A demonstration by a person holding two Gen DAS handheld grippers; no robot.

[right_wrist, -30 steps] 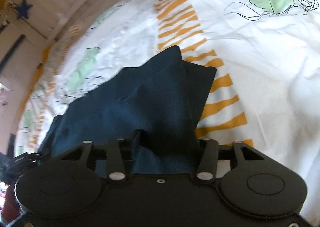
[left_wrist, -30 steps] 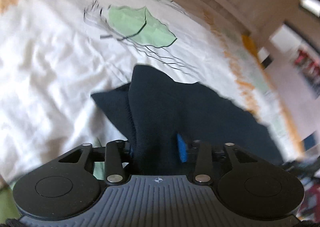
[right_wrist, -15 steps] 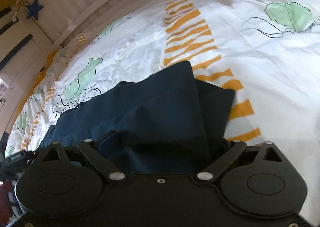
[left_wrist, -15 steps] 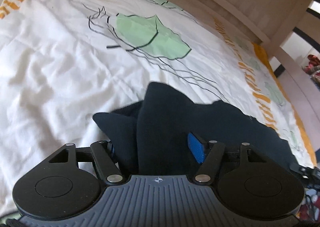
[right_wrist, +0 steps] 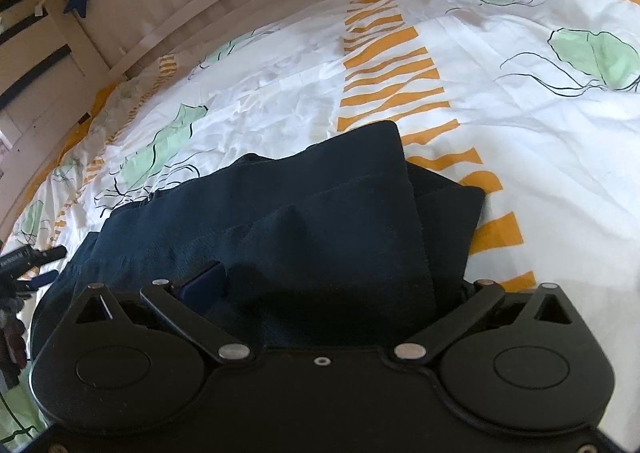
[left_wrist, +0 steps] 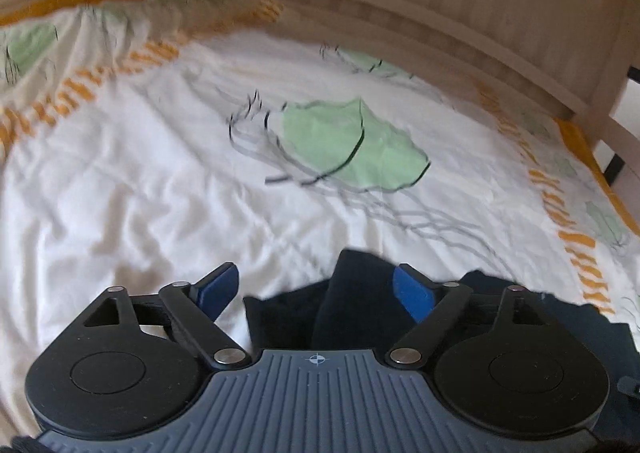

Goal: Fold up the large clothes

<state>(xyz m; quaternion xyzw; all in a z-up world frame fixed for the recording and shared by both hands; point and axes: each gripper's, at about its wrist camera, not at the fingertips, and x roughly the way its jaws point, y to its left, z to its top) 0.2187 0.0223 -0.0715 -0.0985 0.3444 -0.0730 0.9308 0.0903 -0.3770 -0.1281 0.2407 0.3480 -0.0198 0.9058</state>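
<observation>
Left gripper (left_wrist: pixel 316 285) fingers opening wide, right gripper (right_wrist: pixel 340 285) fingers opening too, dark folded garment (right_wrist: pixel 320 205) lying loose between both, gripped by neither, on bed (right_wrist: pixel 540 157).

Left gripper (left_wrist: pixel 316 285): grey-blue ribbed housing behind the jaws, small white crosshair mark at its front centre. Two black round discs flank it, each with a faint inner circle. Black link arms with silver pivot pins and triangular cut-outs run forward to blue finger pads (left_wrist: pixel 218 287).

Right gripper (right_wrist: pixel 340 285): same layout, but the housing is plain black with a small silver screw at front centre and more screws along its rear edge. One blue pad shows; the other is hidden.
</observation>
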